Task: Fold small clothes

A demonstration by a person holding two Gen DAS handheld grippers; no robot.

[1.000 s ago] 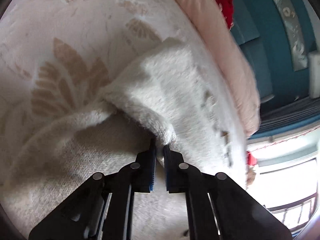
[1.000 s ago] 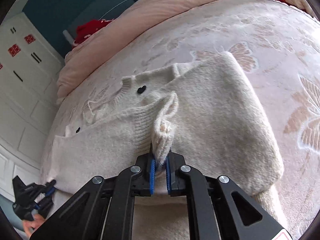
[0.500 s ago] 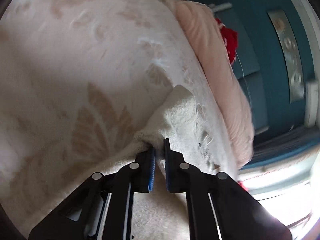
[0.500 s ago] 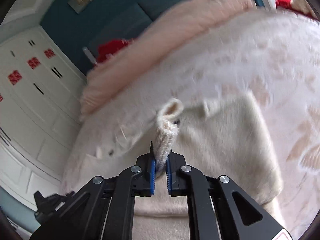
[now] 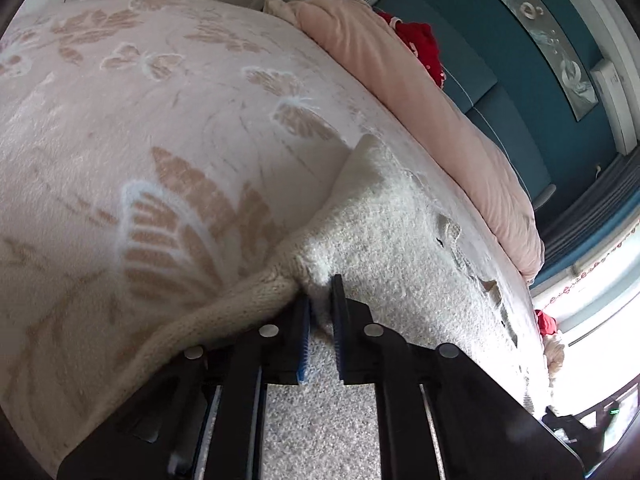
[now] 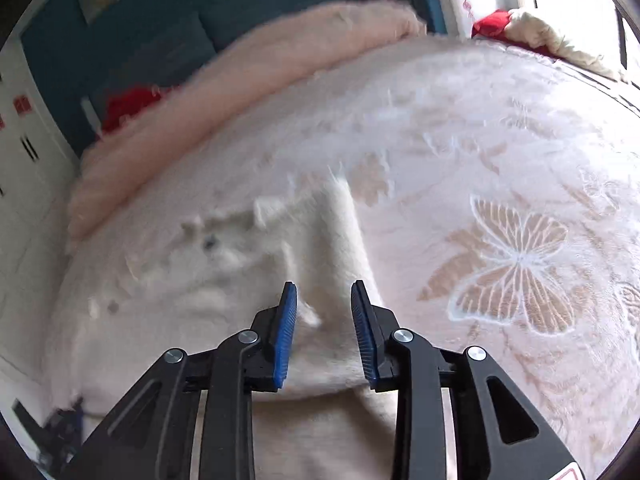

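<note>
A cream knitted sweater [image 5: 380, 232] lies spread on the bed's butterfly-patterned cover [image 5: 160, 120]. My left gripper [image 5: 322, 288] sits at the sweater's near edge. Its jaws are starting to open, with a fold of the fluffy knit still caught between the blue pads. In the right wrist view the same sweater [image 6: 240, 280] is blurred, with a folded-over strip running up its right side. My right gripper [image 6: 324, 288] hovers above it. Its jaws are opening, with a clear gap and nothing pinched; the knit lies beneath them.
A rolled pink duvet [image 5: 400, 80] runs along the far side of the bed, with a red item [image 5: 420, 44] behind it. Red and cream clothes [image 6: 520, 28] lie by the window. White wardrobe doors [image 6: 24, 160] stand at the left. Bare cover [image 6: 500, 160] stretches right of the sweater.
My right gripper has let go of the ribbed cuff it held upright and has risen. The left gripper has carried its sweater edge down onto the bed.
</note>
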